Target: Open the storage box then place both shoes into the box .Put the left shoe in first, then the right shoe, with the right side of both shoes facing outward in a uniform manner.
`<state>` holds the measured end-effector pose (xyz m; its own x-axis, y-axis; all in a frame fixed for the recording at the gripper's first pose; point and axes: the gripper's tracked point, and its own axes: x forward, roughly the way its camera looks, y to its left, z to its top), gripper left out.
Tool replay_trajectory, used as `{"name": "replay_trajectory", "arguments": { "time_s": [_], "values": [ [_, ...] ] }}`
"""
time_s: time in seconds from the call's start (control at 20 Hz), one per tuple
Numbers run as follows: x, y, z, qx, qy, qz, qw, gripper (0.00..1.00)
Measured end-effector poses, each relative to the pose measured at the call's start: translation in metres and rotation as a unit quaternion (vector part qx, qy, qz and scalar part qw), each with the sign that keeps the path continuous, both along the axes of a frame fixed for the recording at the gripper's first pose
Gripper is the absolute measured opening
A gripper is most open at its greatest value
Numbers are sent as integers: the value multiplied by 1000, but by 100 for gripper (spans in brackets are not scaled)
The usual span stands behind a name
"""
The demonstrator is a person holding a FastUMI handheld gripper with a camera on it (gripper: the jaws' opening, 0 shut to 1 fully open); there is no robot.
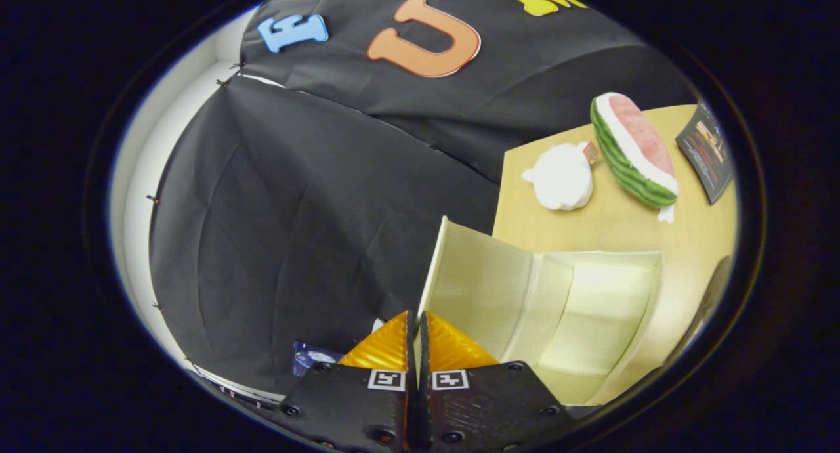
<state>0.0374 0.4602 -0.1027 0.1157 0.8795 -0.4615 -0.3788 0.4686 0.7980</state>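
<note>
Two fingers [387, 348] of the gripper [417, 335] are being pressed almost flat against each other, and a thin pale sliver is being caught between them. It is being read as the near edge of the flap [479, 276], so the flap is being judged as clamped, not merely touched.

The flap is being held swung wide, just ahead of the fingertips. The storage box [590, 295] is lying open beyond it on the wooden table [682, 243], with its pale inside being shown bare. The opening step is therefore being taken as nearly done, with the shoes not yet put in.

The box is being judged light and thin-walled. Its panels look stiff enough to hold their shape, yet likely to flex at the hinge line. Because so little weight is being offered against a pull, the whole box is being expected to slide or tip if the flap is dragged sideways. The grip is best being taken at the free edge of the flap, where it is now, and kept shallow. The surface looks smooth, so some slip between the pads is being allowed for.

Farther back on the table a white plush toy [561, 177] is lying beside a watermelon-slice toy [633, 151], with a dark card [705, 151] near them. All three are well apart from the box.
</note>
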Motion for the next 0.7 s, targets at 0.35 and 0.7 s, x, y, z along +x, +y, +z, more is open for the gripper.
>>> {"name": "replay_trajectory", "arguments": {
  "time_s": [0.35,0.7],
  "values": [
    [-5,19,8,0,-34,8,999,56],
    [5,-58,0,-24,-87,-7,996,94]
  ]
}}
